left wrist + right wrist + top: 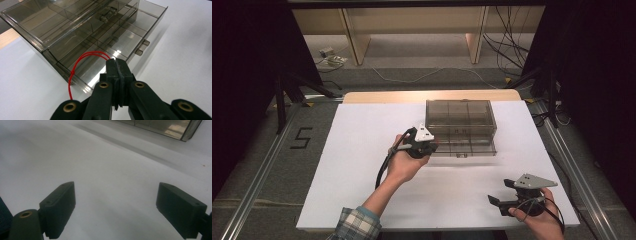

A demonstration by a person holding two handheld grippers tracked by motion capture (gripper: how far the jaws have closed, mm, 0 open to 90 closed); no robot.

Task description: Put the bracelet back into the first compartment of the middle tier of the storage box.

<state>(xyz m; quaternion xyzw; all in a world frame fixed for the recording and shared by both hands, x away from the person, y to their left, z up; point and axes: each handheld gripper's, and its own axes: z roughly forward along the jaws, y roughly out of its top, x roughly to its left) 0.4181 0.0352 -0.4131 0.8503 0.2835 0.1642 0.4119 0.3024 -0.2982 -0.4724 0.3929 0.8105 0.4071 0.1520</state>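
High view, table: a white table top (362,165) with a pale wooden strip along its far edge.
High view, box: a smoky clear plastic organiser box (460,120) sits past the middle of the table, its lower drawer (464,146) pulled partly out toward the person.
High view, left gripper: the left gripper (428,146) is held at the near left corner of the drawer, its cable trailing back over the hand; a plaid sleeve (357,224) shows at the bottom edge.
High view, right gripper: the right gripper (501,192) is low at the near right of the table, well apart from the box, jaws spread.
High view, writing: a dark "5" (301,138) is marked on the grey floor left of the table. No brand or label can be read on the box.
Left gripper view, jaws: the left gripper (117,65) has its jaws pressed together, pinching a thin red string (75,68).
Left gripper view, string: it loops from the jaw tips over the front rim of the open drawer (105,47) and hangs down outside its near corner.
Left gripper view, box: the drawer is split into compartments and carries two small clear knobs (142,47) on its front; the upper level (50,20) is shut.
Right gripper view, jaws: the right gripper (116,202) has its jaws wide apart over bare white table (100,165), nothing between them.
Right gripper view, box: a corner of the box (172,127) shows at the top edge.
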